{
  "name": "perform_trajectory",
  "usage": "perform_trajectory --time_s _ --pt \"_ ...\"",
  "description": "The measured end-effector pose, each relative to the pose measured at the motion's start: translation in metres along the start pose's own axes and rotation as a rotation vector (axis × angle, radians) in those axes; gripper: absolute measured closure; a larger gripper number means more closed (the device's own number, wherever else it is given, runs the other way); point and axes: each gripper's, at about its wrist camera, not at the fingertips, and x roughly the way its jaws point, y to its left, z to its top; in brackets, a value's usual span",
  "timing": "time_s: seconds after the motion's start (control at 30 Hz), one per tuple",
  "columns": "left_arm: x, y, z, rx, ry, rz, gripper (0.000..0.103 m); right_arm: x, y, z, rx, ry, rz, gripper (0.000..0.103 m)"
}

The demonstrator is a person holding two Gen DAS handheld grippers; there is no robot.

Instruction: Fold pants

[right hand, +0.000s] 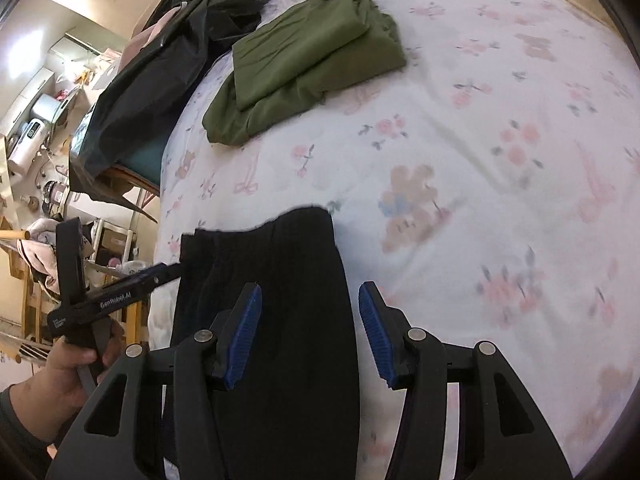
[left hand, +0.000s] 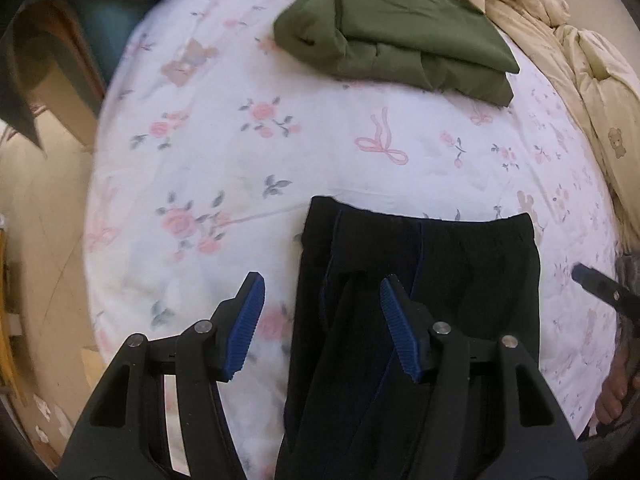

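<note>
The black pants [left hand: 420, 280] lie on the floral bedsheet [left hand: 200, 160], at the near edge of the bed, at about 6 o'clock in both wrist views. What looks like the waistband edge runs across the top of the dark shape, toward 12 o'clock, and the rest of the garment runs down out of view under the grippers. In the left wrist view a thin blue seam line and an overlapping panel suggest one leg already lies over the other, so a lengthwise fold seems to be done; I judge this from the layering only. The crosswise folds still look outstanding, since the garment runs long past the lower edge of both views.

The left gripper [left hand: 322, 328] hovers over the left edge of the pants, its blue pads spread about halfway, with nothing pinched between them: one pad is over bare sheet, the other over the cloth. The right gripper [right hand: 310, 334] stands likewise half open above the right edge of the pants, holding nothing. Whether either touches the fabric cannot be told.

At 12 o'clock in the left view, well apart from the black pair, sits a folded olive-green garment [left hand: 392, 32], apparently finished. A cream quilt [left hand: 560, 40] is bunched at 2 o'clock. In the right view a black jacket [right hand: 160, 60] is draped at 10 o'clock off the bed.
</note>
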Motion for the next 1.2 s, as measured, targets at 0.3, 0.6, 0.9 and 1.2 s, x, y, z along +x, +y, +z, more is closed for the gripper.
perform_trajectory --time_s 0.3,0.6,0.9,1.2 --pt "0.035 -0.001 0.016 0.078 0.082 -0.068 0.047 0.048 -0.012 0.026 -0.015 0.054 0.067 0.050" --pt "0.053 -0.011 0.033 0.159 0.104 -0.112 0.053 0.077 -0.024 0.024 -0.018 0.141 0.080 0.051" --pt "0.032 -0.023 0.041 0.245 0.048 -0.120 0.089 0.070 0.006 0.031 -0.206 0.123 0.080 0.084" --pt "-0.014 -0.026 0.104 0.230 -0.228 -0.124 0.089 0.038 0.047 0.113 -0.316 -0.045 -0.047 0.084"
